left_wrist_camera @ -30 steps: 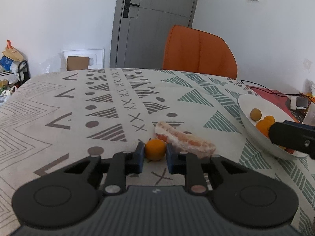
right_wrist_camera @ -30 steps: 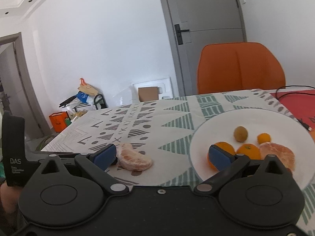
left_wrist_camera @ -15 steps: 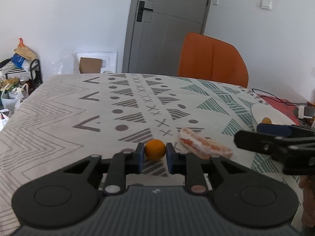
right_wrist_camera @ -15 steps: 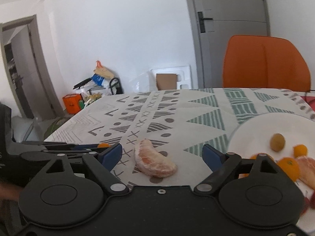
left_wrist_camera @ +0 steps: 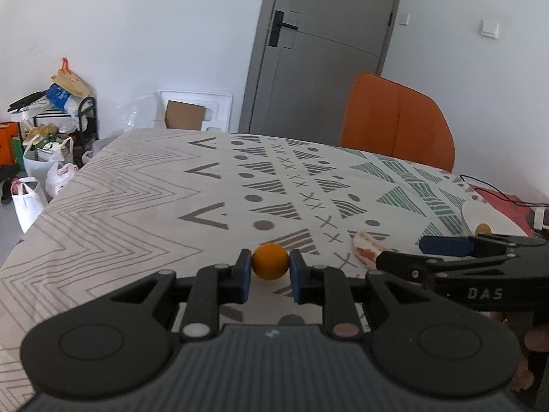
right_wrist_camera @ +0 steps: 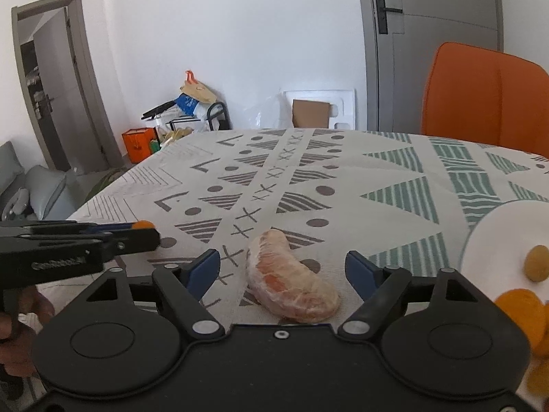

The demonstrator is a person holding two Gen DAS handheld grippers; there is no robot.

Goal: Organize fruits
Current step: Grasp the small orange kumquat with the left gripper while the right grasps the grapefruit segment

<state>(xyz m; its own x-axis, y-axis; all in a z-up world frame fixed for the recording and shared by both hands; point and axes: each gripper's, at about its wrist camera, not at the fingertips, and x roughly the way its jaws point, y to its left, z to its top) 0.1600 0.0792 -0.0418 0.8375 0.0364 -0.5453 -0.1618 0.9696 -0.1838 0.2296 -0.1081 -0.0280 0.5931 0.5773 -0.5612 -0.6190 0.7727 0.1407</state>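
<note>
My left gripper (left_wrist_camera: 271, 271) has its fingers clamped on the small orange (left_wrist_camera: 270, 261), held above the bench (left_wrist_camera: 137, 206). My right gripper (right_wrist_camera: 283, 267) has fingers spread wide around the peeled segment (right_wrist_camera: 291, 283), beside the white plate (right_wrist_camera: 497, 240).

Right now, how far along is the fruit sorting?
Done: several fruits already sit on the white plate. In hand: the left hand-held gripper is shut on a small orange fruit. Left: the peeled citrus segment lies on the tablecloth between the open fingers of the right hand-held gripper.
</note>
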